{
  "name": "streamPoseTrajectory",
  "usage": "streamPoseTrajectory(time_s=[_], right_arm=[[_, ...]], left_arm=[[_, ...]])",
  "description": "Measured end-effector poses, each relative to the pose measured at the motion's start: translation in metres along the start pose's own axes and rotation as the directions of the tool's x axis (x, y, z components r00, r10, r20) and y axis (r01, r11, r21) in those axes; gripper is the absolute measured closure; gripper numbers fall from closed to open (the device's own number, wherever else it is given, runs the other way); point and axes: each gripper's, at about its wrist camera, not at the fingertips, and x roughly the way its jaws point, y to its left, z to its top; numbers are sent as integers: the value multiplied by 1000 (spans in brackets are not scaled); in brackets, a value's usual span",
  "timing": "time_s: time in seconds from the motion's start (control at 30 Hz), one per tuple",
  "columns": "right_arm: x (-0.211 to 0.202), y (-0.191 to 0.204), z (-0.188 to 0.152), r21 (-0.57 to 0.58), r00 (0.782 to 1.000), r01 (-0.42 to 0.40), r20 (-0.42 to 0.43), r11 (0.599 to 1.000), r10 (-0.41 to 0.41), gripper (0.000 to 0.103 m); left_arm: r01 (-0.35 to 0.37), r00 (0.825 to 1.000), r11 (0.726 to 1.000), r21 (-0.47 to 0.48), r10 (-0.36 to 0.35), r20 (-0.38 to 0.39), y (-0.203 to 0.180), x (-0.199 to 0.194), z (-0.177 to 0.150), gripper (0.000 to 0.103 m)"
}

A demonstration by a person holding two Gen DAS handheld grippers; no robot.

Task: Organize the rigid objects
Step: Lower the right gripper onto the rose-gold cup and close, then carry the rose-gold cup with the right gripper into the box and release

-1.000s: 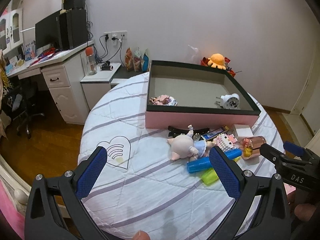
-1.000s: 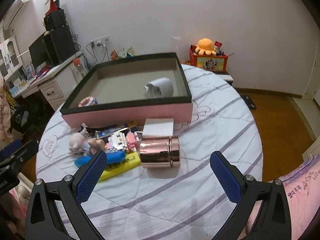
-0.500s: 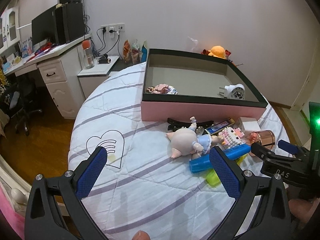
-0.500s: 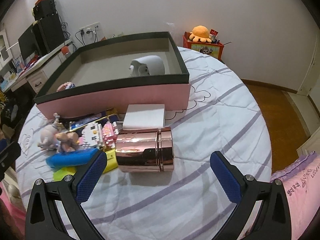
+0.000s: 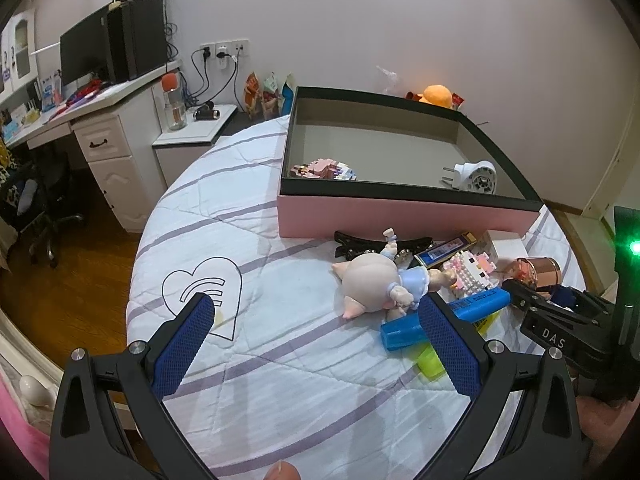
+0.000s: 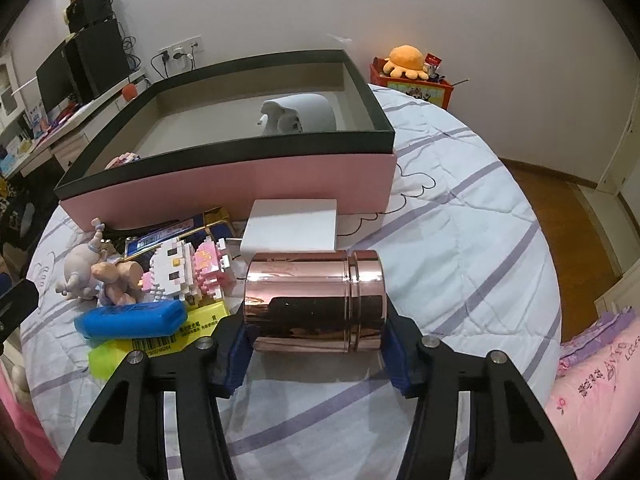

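Right wrist view: shiny rose-gold metal canister [image 6: 316,300] lies on its side on the white quilt with purple stripes [image 6: 480,280], lengthwise between the blue pads of the right gripper [image 6: 316,346].
Right gripper: jaws are closing on the canister's two ends; the pads appear to touch both ends, so the grip looks nearly made.
Left gripper [image 5: 320,344]: jaws stand wide apart with nothing between them, poised above the quilt beside the pile.
Container: large pink box with black rim [image 6: 224,184] sits just behind the pile, open at the top.
Already stowed: white plug-in adapter [image 6: 298,114] and small pink brick-built figure [image 5: 324,170] rest on the box floor.
Still outside: pig-like doll in a blue dress [image 5: 380,284], white-and-pink brick cat figure [image 6: 188,268], blue plastic case [image 6: 132,318], yellow-green packet [image 6: 160,344], flat white box [image 6: 294,226], blue-and-gold packet [image 5: 446,248], black hair clip [image 5: 360,240].
Progress: judged early; two items are boxed, and most remain on the quilt.
Step in hand: securing the canister, probably for transfer into the box.
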Motion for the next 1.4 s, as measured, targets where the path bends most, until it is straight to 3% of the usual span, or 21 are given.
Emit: streamPoseTrajectory(time_s=[0.47,0.73,1.03,1.4], right_arm=[[-37,5,11,-20,998,-34,44,999,35,47],[-46,37,67,-102,992,-77,88,992,86,47],[21,79,143,-191,994,-104,16,976,109,47],[102,89,165,-204,983,-114,-163,972,81,47]], left_arm=[[3,1000,1000,-19,-2,26,5,-6,17,0],[-31,996,999,-41,34,80,21,1,67,0],[-71,993,995,-69,76,85,43,38,114,0],[-70,997,993,-98,72,14,58,93,129,0]])
